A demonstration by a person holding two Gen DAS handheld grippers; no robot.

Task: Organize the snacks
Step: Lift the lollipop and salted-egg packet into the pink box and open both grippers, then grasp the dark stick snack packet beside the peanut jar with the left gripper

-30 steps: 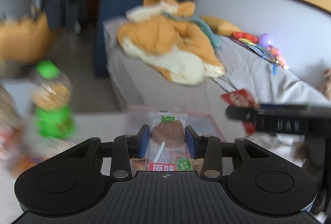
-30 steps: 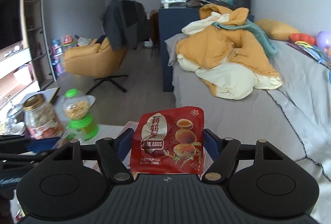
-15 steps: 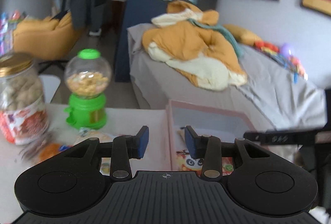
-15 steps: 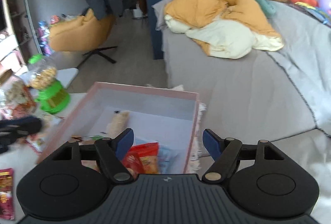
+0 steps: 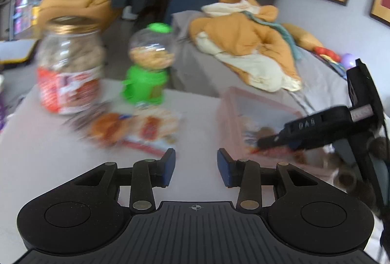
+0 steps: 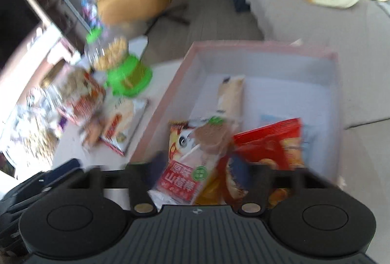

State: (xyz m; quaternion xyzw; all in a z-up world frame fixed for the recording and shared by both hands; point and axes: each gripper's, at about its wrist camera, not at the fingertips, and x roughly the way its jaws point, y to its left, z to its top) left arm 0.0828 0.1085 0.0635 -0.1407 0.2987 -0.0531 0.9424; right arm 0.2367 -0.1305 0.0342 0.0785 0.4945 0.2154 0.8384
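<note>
Since a second ago both grippers have let go of their packets. The right gripper [image 6: 195, 171] now tilts steeply over the pink box [image 6: 263, 49], its jaws closing around the hawthorn-stick packet [image 6: 190, 166] lying inside. The left gripper [image 5: 195, 166], part-open and empty, hovers over the table [image 5: 48, 154] near loose snack packets [image 5: 136, 127].

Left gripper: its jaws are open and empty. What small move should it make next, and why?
Probably ease the left gripper forward and down toward the snack packets just ahead. Its jaws hold nothing, and those packets lie on the table in front of the green dispenser, outside the pink box.
</note>
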